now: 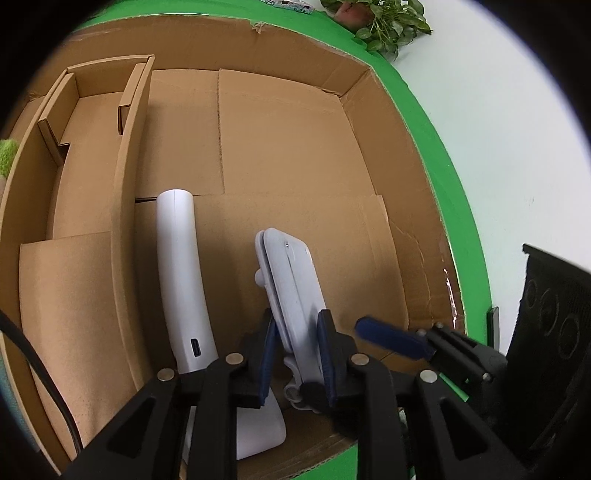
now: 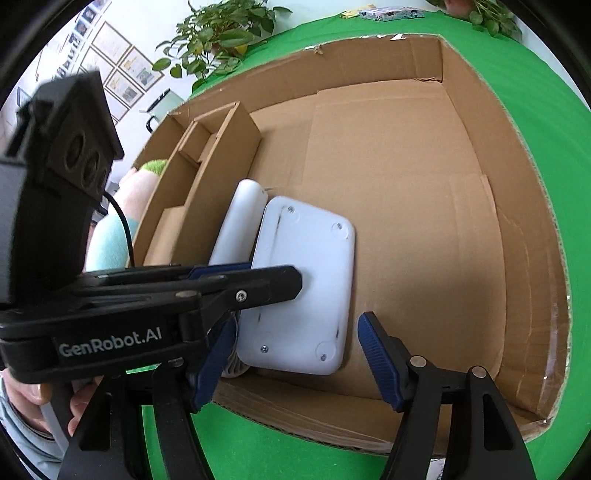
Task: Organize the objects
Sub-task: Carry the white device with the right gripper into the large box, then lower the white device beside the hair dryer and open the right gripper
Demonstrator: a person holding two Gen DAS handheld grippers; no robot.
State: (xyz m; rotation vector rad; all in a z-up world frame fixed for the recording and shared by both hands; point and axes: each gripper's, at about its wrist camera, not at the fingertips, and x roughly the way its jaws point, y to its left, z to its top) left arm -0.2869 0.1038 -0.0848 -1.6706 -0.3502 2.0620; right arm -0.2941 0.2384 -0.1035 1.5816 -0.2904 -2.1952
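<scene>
The left claw [image 1: 295,354] pinches a flat white device [image 1: 291,288] on edge inside the cardboard box [image 1: 280,147], a white tube [image 1: 181,273] lying just to its left. The right claw [image 2: 295,358] hangs spread just right of the device, touching nothing.

This looks like an office or lab set up for recording. A green-covered surface [image 2: 280,44] carries an open cardboard box [image 2: 524,229]. Behind the box stand potted plants [image 2: 218,33]; framed pictures [image 2: 122,74] hang on the white wall left of them.
</scene>
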